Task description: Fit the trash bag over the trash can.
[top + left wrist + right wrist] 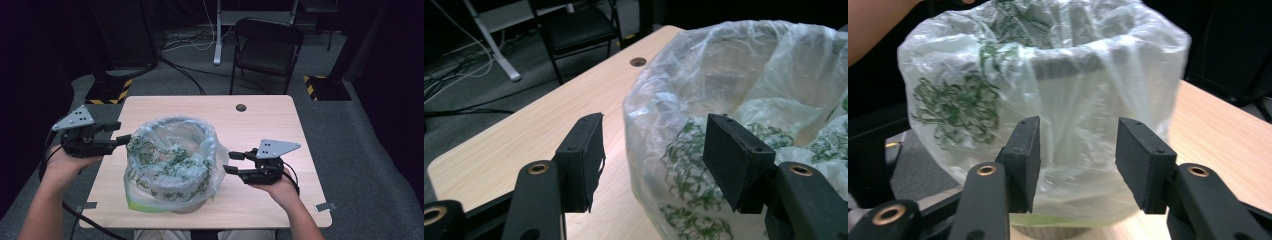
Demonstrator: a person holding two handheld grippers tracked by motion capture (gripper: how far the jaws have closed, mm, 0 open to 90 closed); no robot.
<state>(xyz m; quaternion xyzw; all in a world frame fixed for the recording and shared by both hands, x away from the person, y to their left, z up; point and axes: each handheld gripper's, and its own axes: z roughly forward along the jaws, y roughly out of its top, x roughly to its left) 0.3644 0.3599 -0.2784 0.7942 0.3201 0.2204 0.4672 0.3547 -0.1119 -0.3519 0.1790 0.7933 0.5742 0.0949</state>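
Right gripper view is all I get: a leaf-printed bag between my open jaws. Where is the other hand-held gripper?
Observer: The left hand-held gripper is at the opposite side of the bag, by its rim.
Operator: Is it pinching plastic?
Observer: No. In the left gripper view its pads stand apart, with the bag's edge loose between them.
Operator: Is the bag seated?
Observer: From above, it drapes over the rim of the grey bin all round.
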